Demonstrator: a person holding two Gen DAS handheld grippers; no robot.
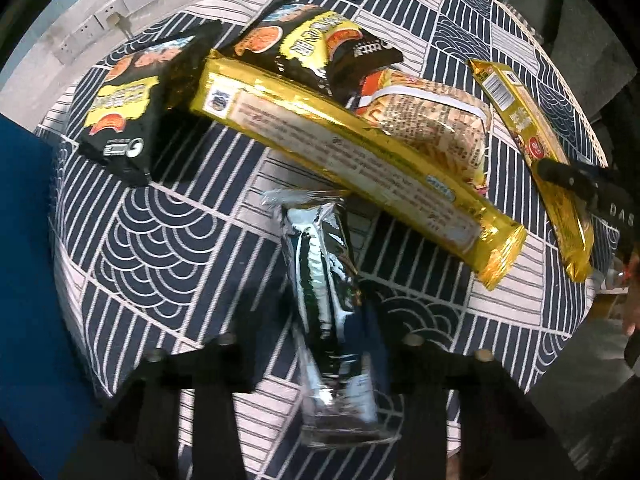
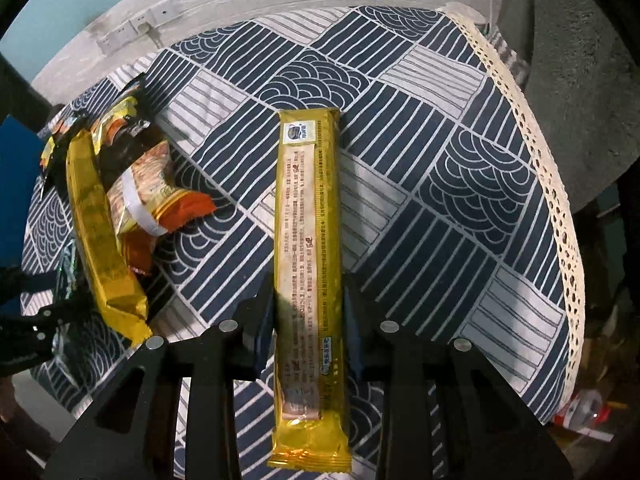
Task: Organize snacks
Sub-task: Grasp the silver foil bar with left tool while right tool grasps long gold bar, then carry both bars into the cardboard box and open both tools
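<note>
Left tool (image 1: 340,364) clamped on green packet (image 1: 324,280), right tool (image 2: 308,332) clamped on gold bar (image 2: 308,264), snack pile (image 2: 120,200) lay left on patterned surface (image 2: 440,160).

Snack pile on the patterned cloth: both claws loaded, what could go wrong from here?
1. The left claw grips the dark green packet whose far end tucks under the long gold pack; lifting may drag the pile.
2. The right claw pinches the gold stick pack low on its length, so it may sag or swing.
3. The black chip bag leans on that gold pack and could slide.
</note>
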